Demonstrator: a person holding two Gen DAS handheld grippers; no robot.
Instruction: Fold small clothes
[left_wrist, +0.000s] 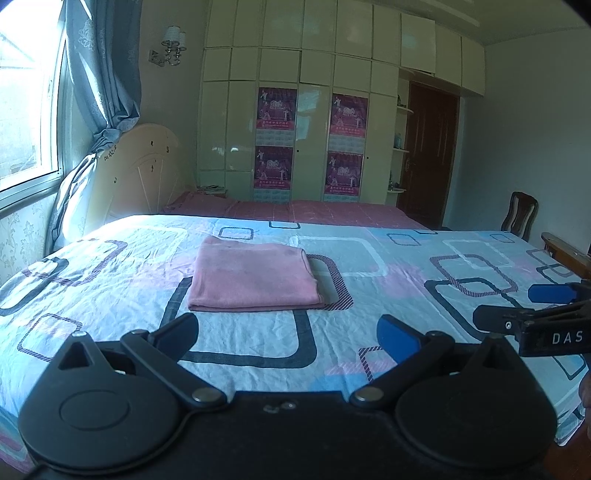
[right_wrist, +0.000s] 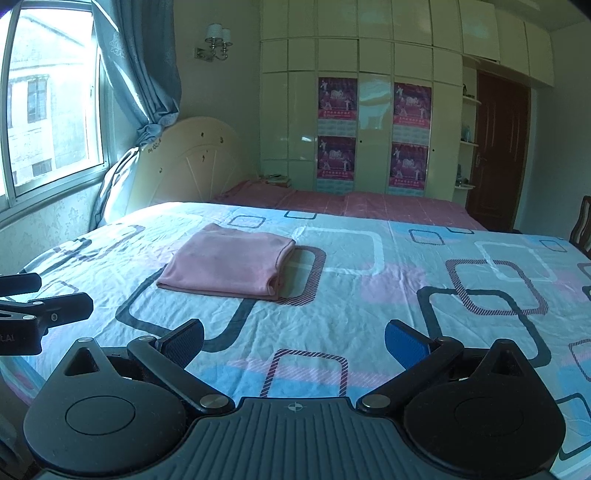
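Observation:
A pink garment lies folded into a neat rectangle on the patterned bed sheet; the right wrist view shows the garment left of centre. My left gripper hovers open just short of its near edge, with nothing between the fingers. Off to the right and a little back, my right gripper is open and holds nothing. In the left wrist view the right gripper reaches in at the right edge; in the right wrist view the left gripper shows at the left edge.
The bed fills the foreground; a second bed with a pink cover lies behind it. A headboard and pillow stand at the left under the window. Wardrobes line the far wall, with a door and a wooden chair to the right.

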